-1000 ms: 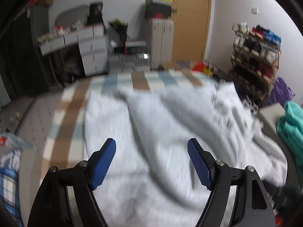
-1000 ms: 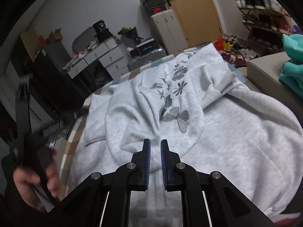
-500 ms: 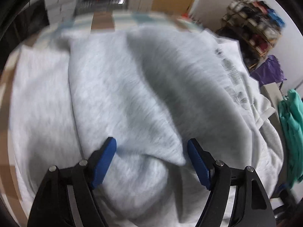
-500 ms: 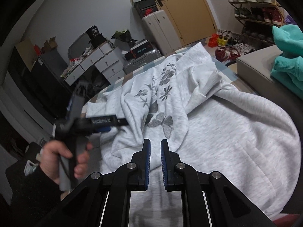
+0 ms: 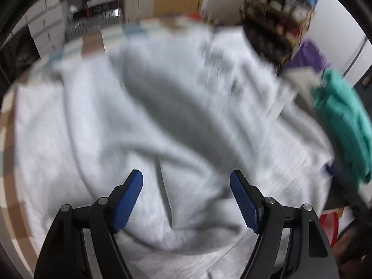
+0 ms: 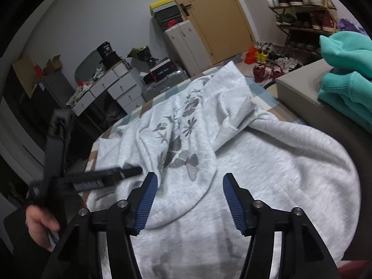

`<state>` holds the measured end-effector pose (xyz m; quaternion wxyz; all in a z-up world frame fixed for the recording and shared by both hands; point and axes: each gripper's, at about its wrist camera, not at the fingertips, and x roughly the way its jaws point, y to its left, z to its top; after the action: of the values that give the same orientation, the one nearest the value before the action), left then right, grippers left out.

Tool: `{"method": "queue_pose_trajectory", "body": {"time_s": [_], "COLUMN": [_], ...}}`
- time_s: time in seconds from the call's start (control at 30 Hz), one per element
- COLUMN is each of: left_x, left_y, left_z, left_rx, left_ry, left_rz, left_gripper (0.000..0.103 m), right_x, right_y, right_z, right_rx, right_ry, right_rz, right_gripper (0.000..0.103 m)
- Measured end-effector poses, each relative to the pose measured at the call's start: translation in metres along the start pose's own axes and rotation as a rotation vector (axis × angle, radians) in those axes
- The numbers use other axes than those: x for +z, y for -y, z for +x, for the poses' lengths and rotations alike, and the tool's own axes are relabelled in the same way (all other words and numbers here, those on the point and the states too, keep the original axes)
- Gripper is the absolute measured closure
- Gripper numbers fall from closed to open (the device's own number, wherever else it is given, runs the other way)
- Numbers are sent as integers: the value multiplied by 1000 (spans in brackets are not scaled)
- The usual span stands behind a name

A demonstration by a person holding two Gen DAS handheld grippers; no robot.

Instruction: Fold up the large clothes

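Two grippers: I see both spread wide, nothing between the fingers of either.
Left gripper [image 5: 186,184]: I have it hovering over the near left part of the sweatshirt; its view is smeared with motion blur, and whether its pads touch cloth I cannot tell.
Right gripper [image 6: 189,189]: I hold it above the near middle, blue pads apart either side of the butterfly print.
Grey sweatshirt [image 6: 267,162]: it lies rumpled across the checked bedcover [image 6: 265,100], one part folded over the body.
Teal garment [image 6: 346,76]: piled at the far right, apart from the sweatshirt.
Shoe rack [image 6: 300,4]: far right, by the wall.
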<state>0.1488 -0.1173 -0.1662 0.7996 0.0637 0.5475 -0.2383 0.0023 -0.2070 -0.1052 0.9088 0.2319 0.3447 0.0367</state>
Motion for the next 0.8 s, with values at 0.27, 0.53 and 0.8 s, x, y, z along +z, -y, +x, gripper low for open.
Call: {"method": "queue_pose_trajectory", "body": {"time_s": [0.27,0.53,0.8], "left_x": [1,71,67], "left_y": [17,43,2], "left_z": [-3,-56,39], "left_rx": [75,84,96], "left_ry": [-29,187,-60], "left_rz": [16,62,-46], "left_gripper": [28,28,28], "right_x": [3,6,12], "right_y": [12,8,26], "right_z": [-2,-7,-7], "right_rx": [-10,-14,-72], "right_ry": [-3,14,20], "right_rz": [48,15,30], "right_gripper": [20,11,10]}}
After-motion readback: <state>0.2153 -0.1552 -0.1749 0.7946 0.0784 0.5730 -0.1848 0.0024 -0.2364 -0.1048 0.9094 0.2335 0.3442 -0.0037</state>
